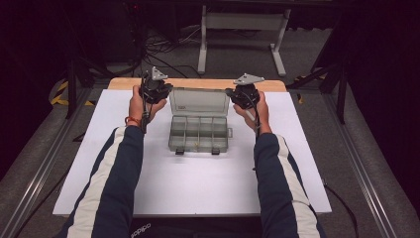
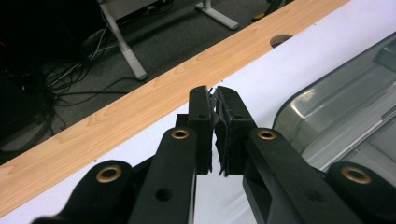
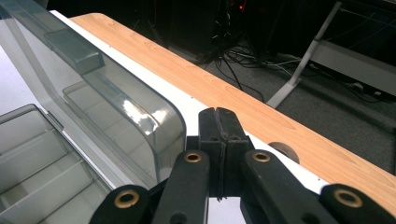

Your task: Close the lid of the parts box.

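With both sets of jaws pressed together on nothing, you hold the left gripper (image 1: 155,89) and right gripper (image 1: 244,92) at the raised lid's two sides. Between them the clear plastic organizer box (image 1: 199,133) lies open mid-table (image 1: 148,188): likely light, rigid, slick and brittle. Take it by the base walls, not the lid (image 3: 116,107).
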The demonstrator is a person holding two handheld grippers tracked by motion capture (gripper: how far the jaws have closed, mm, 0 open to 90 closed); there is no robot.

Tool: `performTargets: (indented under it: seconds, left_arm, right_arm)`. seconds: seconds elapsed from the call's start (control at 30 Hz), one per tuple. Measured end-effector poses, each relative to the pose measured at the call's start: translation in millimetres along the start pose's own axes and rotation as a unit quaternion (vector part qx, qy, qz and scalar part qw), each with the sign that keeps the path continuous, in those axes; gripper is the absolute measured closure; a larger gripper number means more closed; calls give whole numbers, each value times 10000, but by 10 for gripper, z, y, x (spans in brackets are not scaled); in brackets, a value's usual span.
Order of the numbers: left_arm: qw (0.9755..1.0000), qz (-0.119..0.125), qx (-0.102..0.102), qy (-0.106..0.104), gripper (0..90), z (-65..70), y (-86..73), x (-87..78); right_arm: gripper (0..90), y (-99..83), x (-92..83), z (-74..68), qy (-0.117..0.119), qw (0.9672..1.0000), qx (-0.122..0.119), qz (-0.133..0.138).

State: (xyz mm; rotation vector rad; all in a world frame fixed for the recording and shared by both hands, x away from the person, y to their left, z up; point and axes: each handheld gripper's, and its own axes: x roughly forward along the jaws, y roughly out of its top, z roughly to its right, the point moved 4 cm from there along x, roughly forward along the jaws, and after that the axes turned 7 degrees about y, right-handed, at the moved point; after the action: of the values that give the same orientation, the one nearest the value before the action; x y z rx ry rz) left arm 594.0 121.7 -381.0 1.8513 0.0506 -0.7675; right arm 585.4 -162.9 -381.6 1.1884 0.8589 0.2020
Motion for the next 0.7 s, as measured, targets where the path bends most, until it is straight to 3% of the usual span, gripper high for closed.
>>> performTargets:
  seconds: [0.3,0.7]
  left_arm:
    - [9998,81,198,11,863,57,-63,-66]
    - [9998,95,162,36,853,50,-65,-128]
  right_arm:
    - [900,0,0,-13,-94,9999,135,-9]
    - [900,25,-21,-65,-171,9997,137,-94]
